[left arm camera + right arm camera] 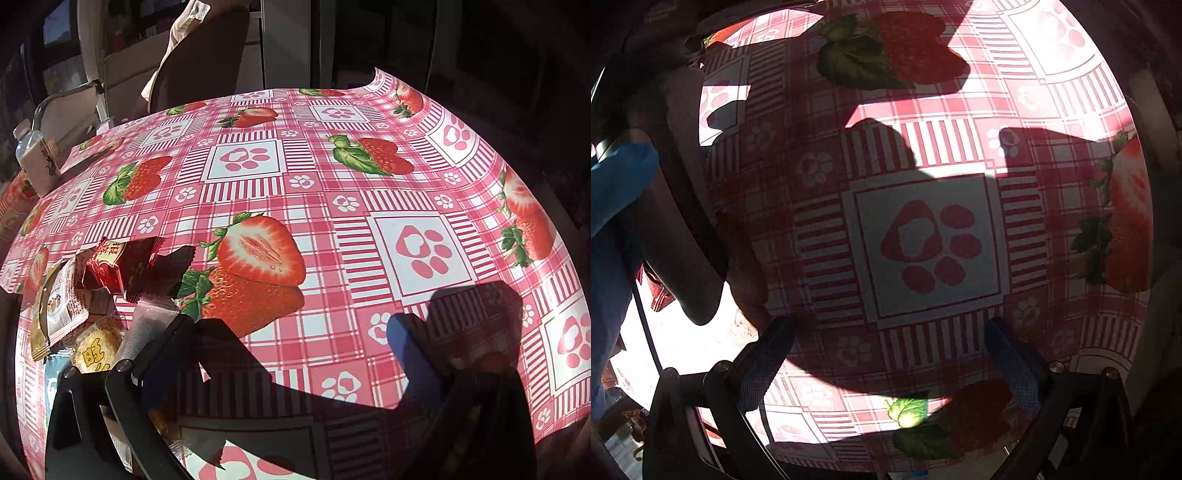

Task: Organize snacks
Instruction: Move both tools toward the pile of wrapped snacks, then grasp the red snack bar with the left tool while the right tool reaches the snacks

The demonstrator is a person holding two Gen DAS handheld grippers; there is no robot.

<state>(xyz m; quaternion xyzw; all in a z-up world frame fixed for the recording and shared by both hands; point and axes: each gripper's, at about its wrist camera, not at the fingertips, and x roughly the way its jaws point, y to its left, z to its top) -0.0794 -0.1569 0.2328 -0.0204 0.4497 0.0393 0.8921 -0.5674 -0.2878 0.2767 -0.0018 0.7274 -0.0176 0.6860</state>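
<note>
Right now both my left gripper (291, 325) and right gripper (890, 336) hover spread and empty, probably lining up for the snack packets (110, 269) heaped leftward.

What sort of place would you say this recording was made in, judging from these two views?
Probably a home dining area: a strawberry-print tablecloth covers the table, a chair stands behind it, and wrapped snacks lie beside a bottle.

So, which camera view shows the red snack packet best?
The left wrist view: the red snack packet lies sunlit among other wrappers at the tablecloth's left edge. The right wrist view shows only shaded tablecloth, not the packet.
</note>
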